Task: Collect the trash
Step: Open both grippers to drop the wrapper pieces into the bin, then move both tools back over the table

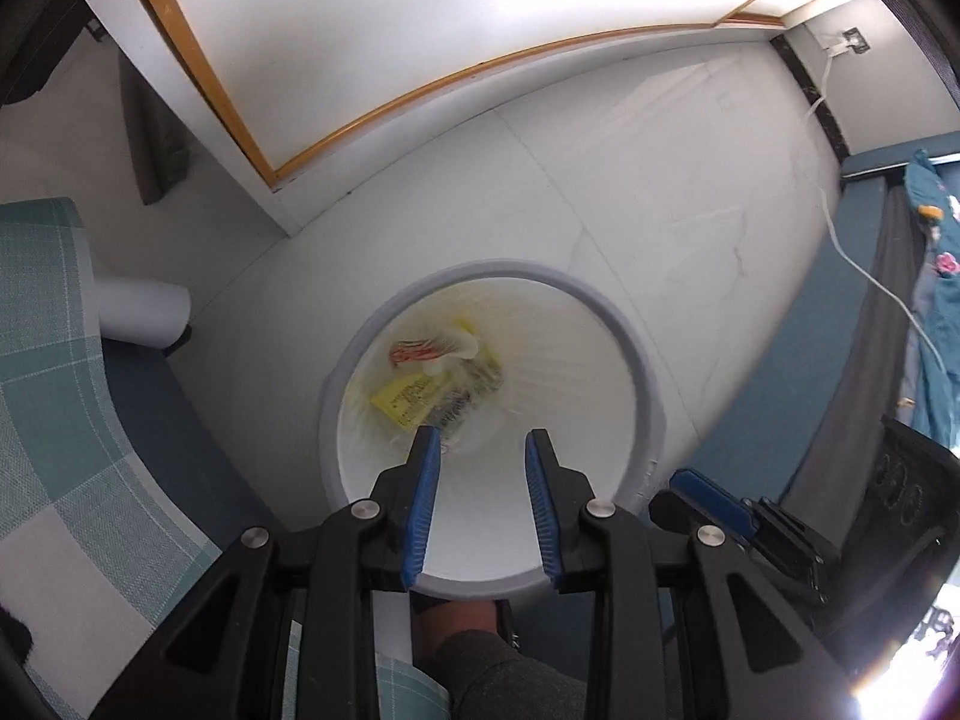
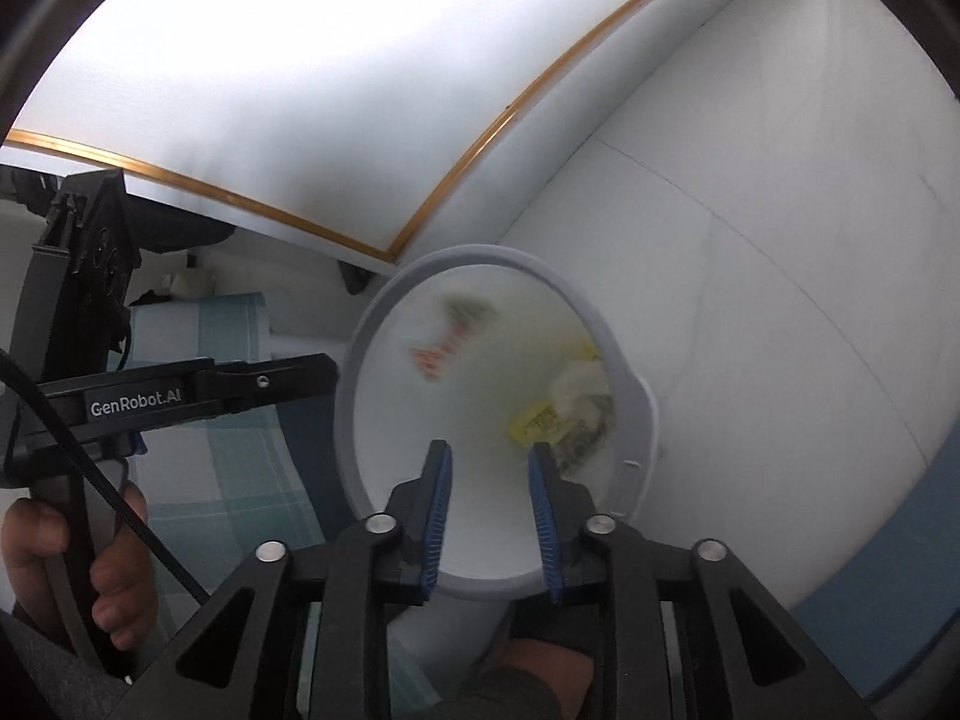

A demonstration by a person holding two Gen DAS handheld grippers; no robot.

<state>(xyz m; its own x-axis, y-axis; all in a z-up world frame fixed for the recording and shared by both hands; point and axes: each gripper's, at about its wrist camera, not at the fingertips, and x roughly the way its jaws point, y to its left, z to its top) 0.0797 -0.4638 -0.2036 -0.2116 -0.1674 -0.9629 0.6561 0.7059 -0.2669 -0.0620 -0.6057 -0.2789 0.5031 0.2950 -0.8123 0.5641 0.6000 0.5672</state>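
Judged mostly done: wrappers (image 1: 438, 378) already down in the white bin (image 1: 636, 372) at frame centre, left claw (image 1: 483, 450) and right claw (image 2: 489, 459) both released and empty above it, no loose trash visible on the floor (image 1: 630, 180).

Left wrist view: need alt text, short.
The open, empty left gripper hovers over a round white plastic trash bin standing on the pale floor, with a yellow wrapper and a red-and-white wrapper at its bottom. The right gripper shows at lower right.
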